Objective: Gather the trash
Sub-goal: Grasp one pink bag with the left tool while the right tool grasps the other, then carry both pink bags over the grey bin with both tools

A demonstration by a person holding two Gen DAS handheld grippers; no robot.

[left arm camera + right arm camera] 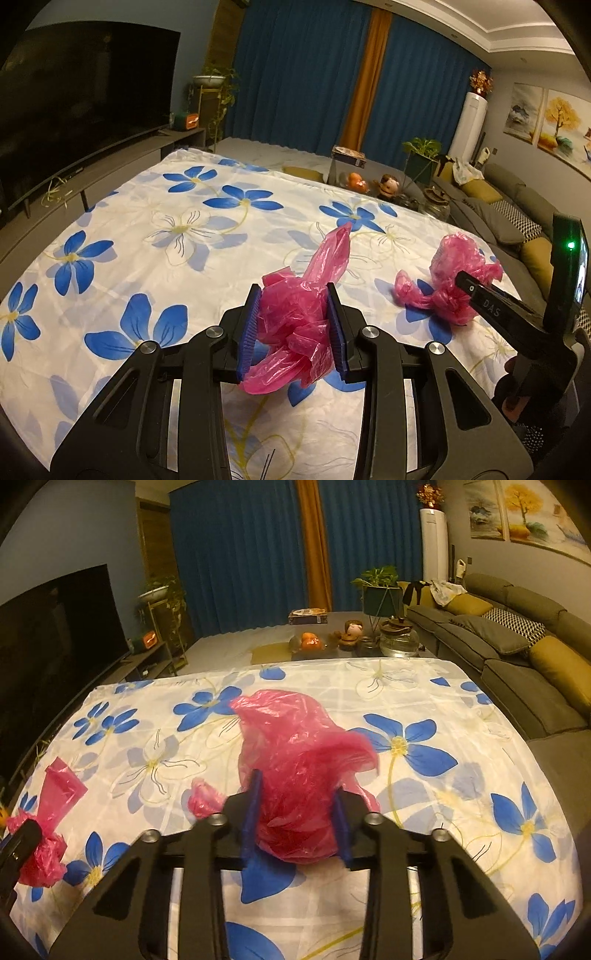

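Pickup step: the left gripper clenches one pink bag, while the right gripper pinches another bag on the desk's floral cloth. Next, carry both to a bin; none shows.

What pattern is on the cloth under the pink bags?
White cloth with blue flowers; clearest in the right wrist view.

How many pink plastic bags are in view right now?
2. One pink bag is between the left gripper pads; the other pink bag is in the right gripper. None visible elsewhere.
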